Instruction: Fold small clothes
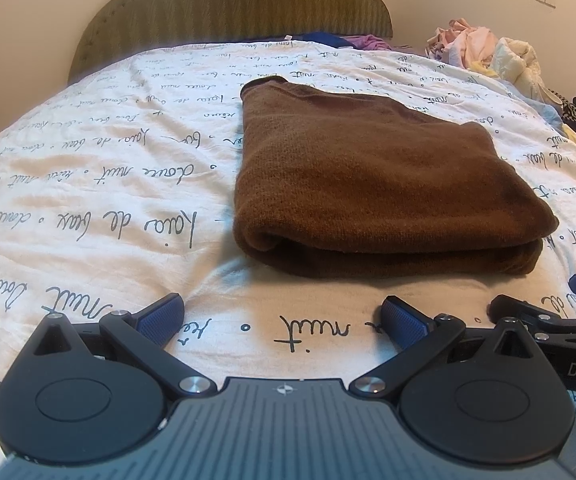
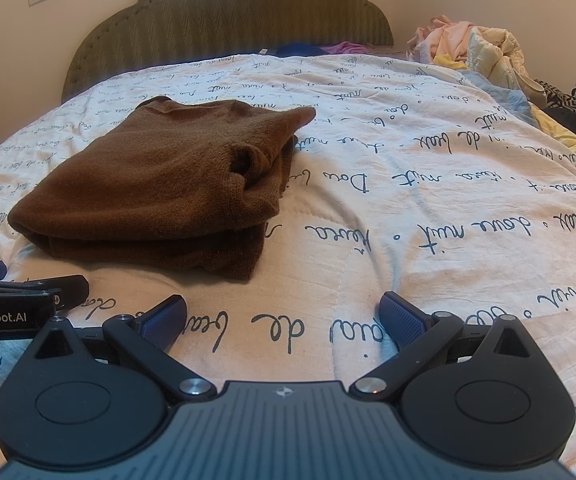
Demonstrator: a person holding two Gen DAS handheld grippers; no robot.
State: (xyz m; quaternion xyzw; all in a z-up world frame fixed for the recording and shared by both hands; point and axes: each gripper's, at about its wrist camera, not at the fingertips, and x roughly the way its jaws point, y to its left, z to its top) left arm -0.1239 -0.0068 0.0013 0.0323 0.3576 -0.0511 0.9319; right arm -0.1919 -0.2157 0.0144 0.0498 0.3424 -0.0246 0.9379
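A brown knit garment [image 1: 368,176] lies folded in a thick rectangle on the white quilt with script print [image 1: 107,200]. In the right wrist view the garment [image 2: 159,184] sits to the left, with a sleeve end tucked at its right side. My left gripper [image 1: 281,320] is open and empty, low over the quilt just short of the garment's near fold. My right gripper [image 2: 283,320] is open and empty, to the right of the garment. Each gripper shows at the edge of the other's view, the right one [image 1: 548,312] and the left one [image 2: 27,292].
A padded olive headboard [image 1: 239,4] stands at the far end of the bed. A heap of pink, cream and dark clothes [image 1: 500,56] lies at the far right. Blue and purple items [image 2: 312,48] lie by the headboard.
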